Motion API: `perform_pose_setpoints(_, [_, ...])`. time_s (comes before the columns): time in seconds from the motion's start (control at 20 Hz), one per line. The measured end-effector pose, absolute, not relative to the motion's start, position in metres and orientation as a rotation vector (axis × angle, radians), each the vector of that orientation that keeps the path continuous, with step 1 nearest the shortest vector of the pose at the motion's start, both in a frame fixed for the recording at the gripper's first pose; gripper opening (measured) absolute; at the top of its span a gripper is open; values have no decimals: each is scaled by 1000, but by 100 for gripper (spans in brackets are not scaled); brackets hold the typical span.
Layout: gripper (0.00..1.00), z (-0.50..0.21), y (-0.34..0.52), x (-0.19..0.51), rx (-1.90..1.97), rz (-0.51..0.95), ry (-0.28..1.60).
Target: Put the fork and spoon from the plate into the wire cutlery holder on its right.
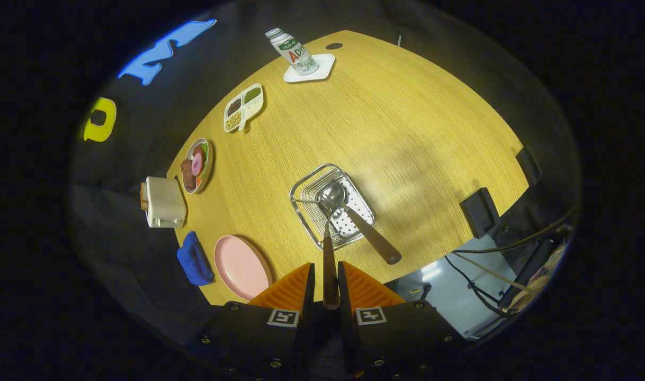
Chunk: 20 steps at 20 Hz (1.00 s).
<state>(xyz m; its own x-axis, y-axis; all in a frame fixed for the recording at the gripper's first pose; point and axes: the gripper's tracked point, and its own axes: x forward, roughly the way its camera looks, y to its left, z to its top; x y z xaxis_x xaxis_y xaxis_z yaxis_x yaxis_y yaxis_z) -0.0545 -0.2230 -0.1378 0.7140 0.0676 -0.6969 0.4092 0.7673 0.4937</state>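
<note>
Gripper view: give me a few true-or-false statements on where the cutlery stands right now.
1. The spoon lies in the wire holder. True.
2. The gripper is open and holds nothing. False: its fingers are shut on the fork handle.
3. The pink plate still has cutlery on it. False: it is bare.
4. The fork's head is over the holder. True.
5. The blue cloth lies right of the holder. False: it lies left of the plate.
</note>
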Motion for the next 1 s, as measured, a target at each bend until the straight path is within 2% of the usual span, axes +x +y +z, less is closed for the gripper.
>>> perform_pose_setpoints(0.45, [26,-94,-233,-55,511,-261,574])
perform_pose_setpoints(1.0, [25,17,-230,-55,282,-341,61])
